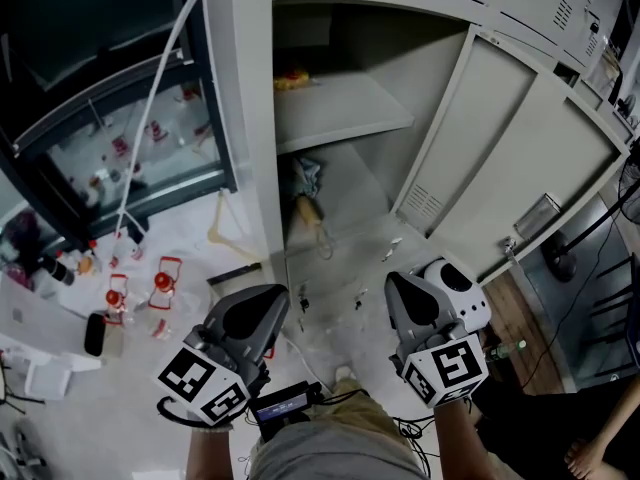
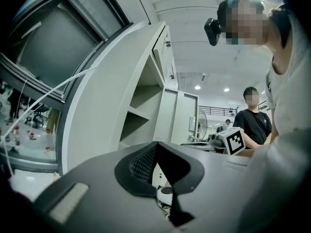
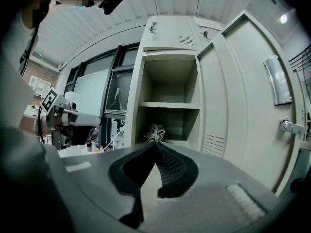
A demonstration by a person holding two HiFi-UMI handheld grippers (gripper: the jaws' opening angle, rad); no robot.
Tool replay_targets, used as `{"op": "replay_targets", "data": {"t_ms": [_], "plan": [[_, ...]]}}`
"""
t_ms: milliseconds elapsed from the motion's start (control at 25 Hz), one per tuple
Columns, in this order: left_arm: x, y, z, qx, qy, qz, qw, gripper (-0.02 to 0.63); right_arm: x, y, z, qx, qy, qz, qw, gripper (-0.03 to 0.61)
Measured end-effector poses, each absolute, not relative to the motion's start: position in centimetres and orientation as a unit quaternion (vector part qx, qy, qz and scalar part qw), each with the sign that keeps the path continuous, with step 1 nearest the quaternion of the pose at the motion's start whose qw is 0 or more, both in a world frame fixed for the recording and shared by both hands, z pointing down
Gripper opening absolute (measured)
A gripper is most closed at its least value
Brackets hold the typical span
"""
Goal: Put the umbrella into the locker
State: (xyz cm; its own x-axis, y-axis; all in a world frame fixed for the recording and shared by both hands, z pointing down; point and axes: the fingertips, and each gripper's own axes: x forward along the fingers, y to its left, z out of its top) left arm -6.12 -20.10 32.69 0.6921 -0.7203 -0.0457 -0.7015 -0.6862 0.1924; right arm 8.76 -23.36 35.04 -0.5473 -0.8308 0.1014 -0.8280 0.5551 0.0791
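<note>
Locker (image 1: 240, 88) is standing with its door (image 1: 520, 158) swung wide open; the umbrella (image 1: 306, 190) is lying folded in the lower compartment, beneath the shelf (image 1: 340, 113) and close to the left wall, its handle pointing toward the opening; left tool (image 1: 268, 306) and right tool (image 1: 405, 293) are hovering side by side before the locker, well apart from the umbrella; both tools are showing jaws clenched together, gripping nothing.
</note>
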Motion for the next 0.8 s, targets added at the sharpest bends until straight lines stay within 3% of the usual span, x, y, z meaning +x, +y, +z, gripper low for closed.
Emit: {"op": "replay_targets", "data": {"t_ms": [800], "plan": [[-5.99, -20.39, 33.15, 0.915, -0.39, -0.062, 0.087, 0.012, 8.26, -23.22, 34.78, 0.466, -0.882, -0.014, 0.066, 0.0]]}}
